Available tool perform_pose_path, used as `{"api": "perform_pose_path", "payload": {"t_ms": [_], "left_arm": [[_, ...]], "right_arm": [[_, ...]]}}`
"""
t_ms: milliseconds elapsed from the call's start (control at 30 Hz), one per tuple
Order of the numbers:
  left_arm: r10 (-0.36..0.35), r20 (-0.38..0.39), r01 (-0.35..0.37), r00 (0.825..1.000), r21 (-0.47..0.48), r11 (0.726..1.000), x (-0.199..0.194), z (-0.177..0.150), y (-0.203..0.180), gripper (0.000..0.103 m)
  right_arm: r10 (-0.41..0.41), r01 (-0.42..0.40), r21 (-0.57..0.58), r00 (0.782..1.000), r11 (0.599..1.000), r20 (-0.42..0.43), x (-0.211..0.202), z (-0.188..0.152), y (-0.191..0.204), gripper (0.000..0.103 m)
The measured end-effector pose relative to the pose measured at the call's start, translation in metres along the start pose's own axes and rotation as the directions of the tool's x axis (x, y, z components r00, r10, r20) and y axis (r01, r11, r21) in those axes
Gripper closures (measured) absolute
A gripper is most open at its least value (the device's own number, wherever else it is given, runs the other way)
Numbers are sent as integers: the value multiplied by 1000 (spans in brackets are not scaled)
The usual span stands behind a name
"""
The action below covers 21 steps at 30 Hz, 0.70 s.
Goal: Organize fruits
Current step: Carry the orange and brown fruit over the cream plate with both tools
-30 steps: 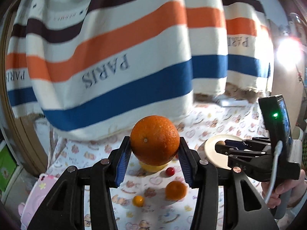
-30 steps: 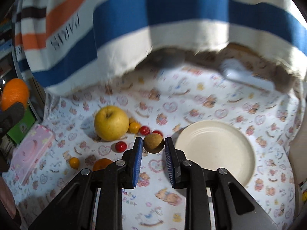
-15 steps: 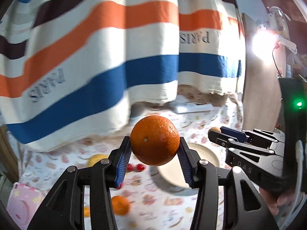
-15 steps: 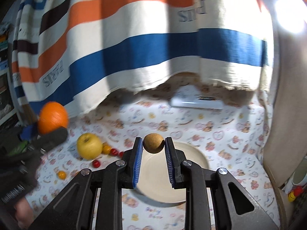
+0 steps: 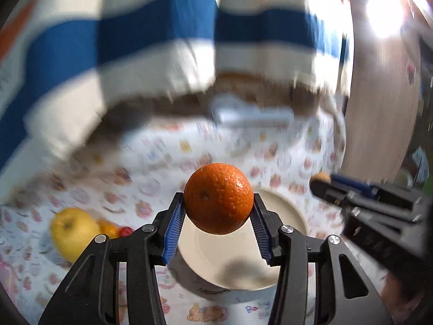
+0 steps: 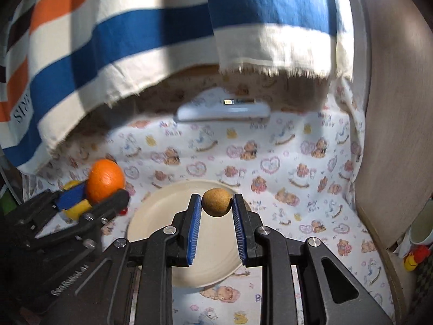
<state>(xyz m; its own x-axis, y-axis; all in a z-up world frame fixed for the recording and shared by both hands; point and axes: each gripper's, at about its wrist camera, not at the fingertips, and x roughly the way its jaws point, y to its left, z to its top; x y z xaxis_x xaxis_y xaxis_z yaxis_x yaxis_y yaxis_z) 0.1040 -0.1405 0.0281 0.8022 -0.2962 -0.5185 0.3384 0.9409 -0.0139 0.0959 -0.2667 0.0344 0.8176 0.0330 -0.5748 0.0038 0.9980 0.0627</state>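
- Orange (image 5: 218, 198) pinched in the left tool (image 5: 218, 216), held over the cream plate (image 5: 284, 205).
- Small brown fruit (image 6: 217, 202) clamped in the right tool (image 6: 216, 211), also above the plate.
- Yellow apple (image 5: 73, 230) sits on the counter's teddy-print cloth (image 6: 297, 162), left of the plate.

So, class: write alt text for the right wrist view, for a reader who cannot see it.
The right gripper holds a small brown round fruit above a cream plate on a bear-print cloth. At left, the left gripper holds an orange; a striped blanket hangs behind.
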Motion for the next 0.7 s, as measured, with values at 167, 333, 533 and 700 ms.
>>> {"api": "perform_pose_path", "payload": {"t_ms": [167,333,533,700], "left_arm": [[-33,-180,15,983,-103,995,52,-22,28,56],[-29,-208,10,978,-91,996,60,-27,35,56],[-24,-218,17,976,-33,999,66,-32,26,56],[-20,-229,11,973,-40,999,73,-34,31,56]], "right_arm": [[-20,22,26,997,999,-78,33,-12,-10,78],[-74,78,20,986,997,-147,58,-26,-15,78],[-65,69,19,983,997,-174,65,-28,-18,78],[-52,60,35,978,998,-204,71,-30,-22,78]]}}
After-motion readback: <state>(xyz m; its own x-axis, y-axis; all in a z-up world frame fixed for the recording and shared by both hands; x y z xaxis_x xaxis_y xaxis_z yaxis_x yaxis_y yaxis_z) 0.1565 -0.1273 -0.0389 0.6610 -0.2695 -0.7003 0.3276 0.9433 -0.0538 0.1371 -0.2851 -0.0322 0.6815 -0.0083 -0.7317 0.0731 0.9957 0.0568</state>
